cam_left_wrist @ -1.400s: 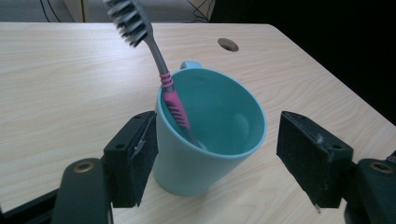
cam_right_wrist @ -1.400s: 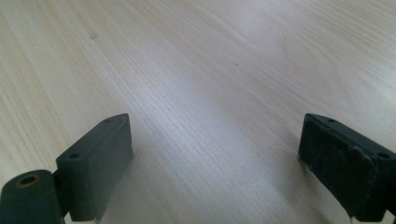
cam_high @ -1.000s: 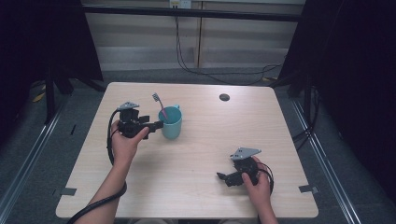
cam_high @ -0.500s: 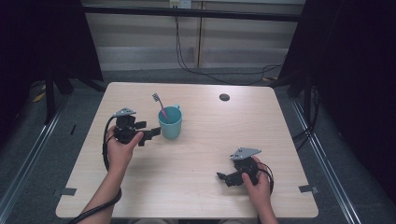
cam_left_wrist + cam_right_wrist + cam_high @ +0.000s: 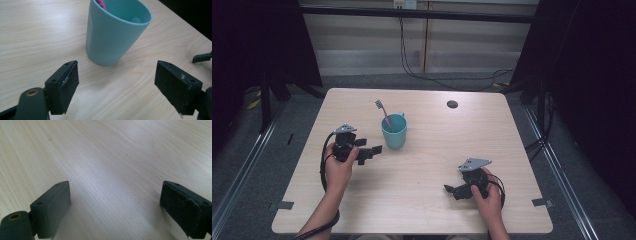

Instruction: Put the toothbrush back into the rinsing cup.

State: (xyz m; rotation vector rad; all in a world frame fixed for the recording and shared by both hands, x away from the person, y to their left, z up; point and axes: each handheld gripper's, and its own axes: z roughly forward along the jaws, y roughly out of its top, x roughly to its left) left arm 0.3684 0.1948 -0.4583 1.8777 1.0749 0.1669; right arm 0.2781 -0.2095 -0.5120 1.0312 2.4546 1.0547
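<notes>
Compared with a second ago, the left gripper has drawn back from the teal cup toward the table's near left, and now sits just short of it with jaws spread wide and empty. The cup stands upright left of centre on the wooden table, a pink toothbrush leaning inside. The right gripper rests near the front right edge, jaws likewise apart, nothing between them. Judged from this: placement finished, release under way.
</notes>
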